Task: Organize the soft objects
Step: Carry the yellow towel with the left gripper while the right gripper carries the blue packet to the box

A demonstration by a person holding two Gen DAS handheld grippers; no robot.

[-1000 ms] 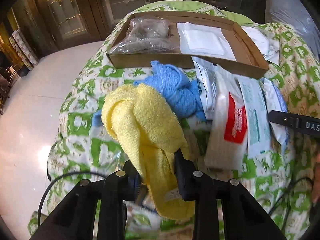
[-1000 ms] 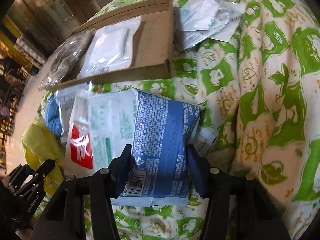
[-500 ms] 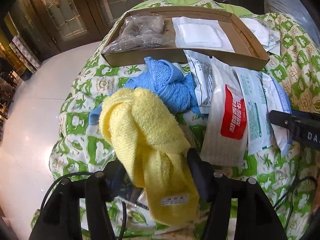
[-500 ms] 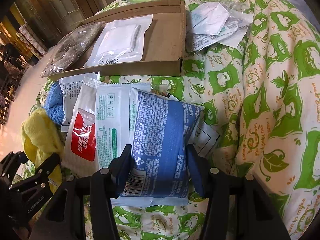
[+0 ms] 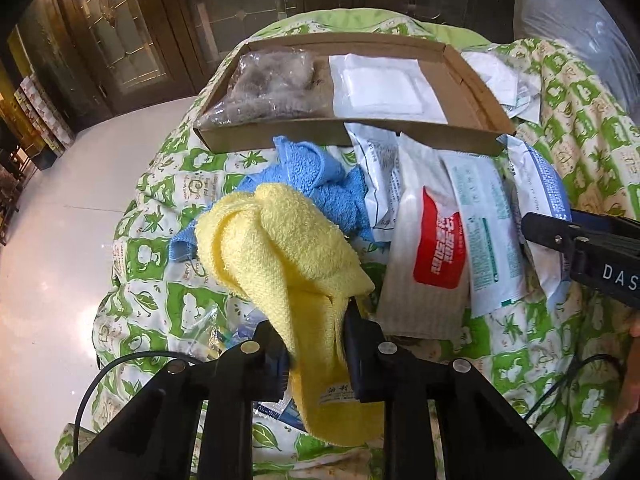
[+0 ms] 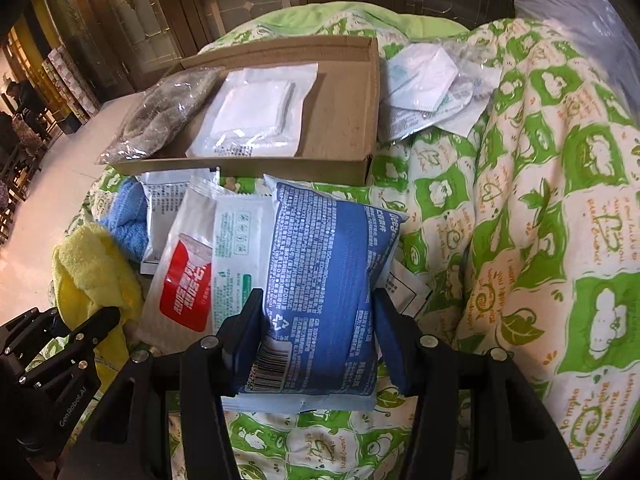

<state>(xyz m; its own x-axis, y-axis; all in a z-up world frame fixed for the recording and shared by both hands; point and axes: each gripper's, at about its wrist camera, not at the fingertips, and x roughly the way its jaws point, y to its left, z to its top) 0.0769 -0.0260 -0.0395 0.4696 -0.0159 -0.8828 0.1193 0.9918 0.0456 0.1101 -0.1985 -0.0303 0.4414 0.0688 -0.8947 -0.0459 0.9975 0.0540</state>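
Note:
My left gripper [image 5: 316,332] is shut on a yellow towel [image 5: 288,256], which bunches up above the jaws and hangs below them. Behind it a blue towel [image 5: 316,176] lies crumpled on the green-patterned bedspread [image 5: 160,248]. A blue packet [image 6: 324,264] stands upright in my right gripper [image 6: 316,308], whose pads press on both its sides. Left of it lie a red-and-white packet [image 6: 184,280] and a white-green packet [image 6: 236,248]. A shallow cardboard box [image 5: 280,136] further back holds a grey bag [image 5: 272,84] and a white packet [image 5: 384,84].
Several white packets [image 6: 424,84] lie loose to the right of the box. A black cable [image 5: 120,364] runs over the bedspread near my left gripper. The bed drops off to a pale floor [image 5: 48,240] on the left. Wooden doors stand behind.
The left jaws spread apart around the yellow towel and then shut on it again. The right gripper has risen slightly, keeping the blue packet.

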